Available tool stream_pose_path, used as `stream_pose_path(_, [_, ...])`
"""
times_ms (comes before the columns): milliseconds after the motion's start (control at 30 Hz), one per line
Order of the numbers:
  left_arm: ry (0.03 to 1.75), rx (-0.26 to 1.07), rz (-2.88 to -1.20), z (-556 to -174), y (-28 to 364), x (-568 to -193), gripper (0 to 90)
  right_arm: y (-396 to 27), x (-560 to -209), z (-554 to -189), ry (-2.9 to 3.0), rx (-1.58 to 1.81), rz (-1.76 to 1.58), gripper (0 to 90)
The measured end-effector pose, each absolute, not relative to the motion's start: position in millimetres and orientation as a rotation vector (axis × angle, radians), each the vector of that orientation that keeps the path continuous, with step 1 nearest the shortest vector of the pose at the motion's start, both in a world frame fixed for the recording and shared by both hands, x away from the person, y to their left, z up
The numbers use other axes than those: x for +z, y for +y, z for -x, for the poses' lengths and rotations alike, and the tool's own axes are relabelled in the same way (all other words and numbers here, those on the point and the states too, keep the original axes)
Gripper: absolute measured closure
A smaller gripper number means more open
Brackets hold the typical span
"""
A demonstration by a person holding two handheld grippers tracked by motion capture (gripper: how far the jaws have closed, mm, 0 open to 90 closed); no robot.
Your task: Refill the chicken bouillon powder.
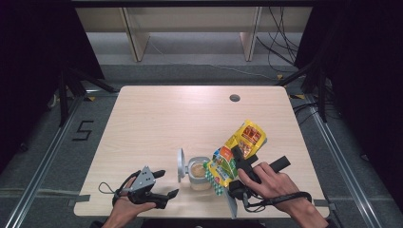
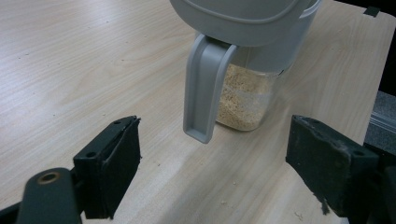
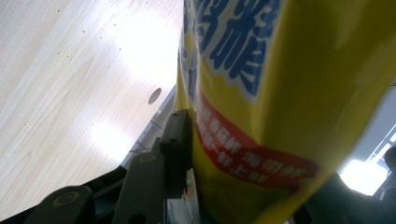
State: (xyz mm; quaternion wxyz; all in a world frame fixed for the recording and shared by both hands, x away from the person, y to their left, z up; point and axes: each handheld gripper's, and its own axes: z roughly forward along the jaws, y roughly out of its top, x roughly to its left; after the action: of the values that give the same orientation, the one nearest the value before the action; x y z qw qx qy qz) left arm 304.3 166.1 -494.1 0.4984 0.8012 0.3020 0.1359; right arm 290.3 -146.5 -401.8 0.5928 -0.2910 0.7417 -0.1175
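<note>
On the tabletop (image 1: 157, 118), near its front edge, we have the yellow snack bag (image 1: 237, 152) tipped mouth-down over the open container (image 1: 198, 173), with the right gripper (image 1: 240, 164) clamped on the bag. The container's grey lid (image 2: 243, 18) stands flipped up, and crumbs already fill roughly its lower half, so we judge the pouring well under way; how much remains in the bag we cannot tell. Our left gripper (image 1: 166, 183) waits beside it, jaws wide apart and holding nothing. Closing the lid is left.
</note>
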Motion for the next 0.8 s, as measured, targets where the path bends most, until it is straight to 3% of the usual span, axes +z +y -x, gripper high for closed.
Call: stream_pose_path(800, [0.734,0.325,-1.942,-304.5,165.8,-494.4,16.9,-147.7,-401.1,-292.2,1.738,-0.265,0.672,66.2])
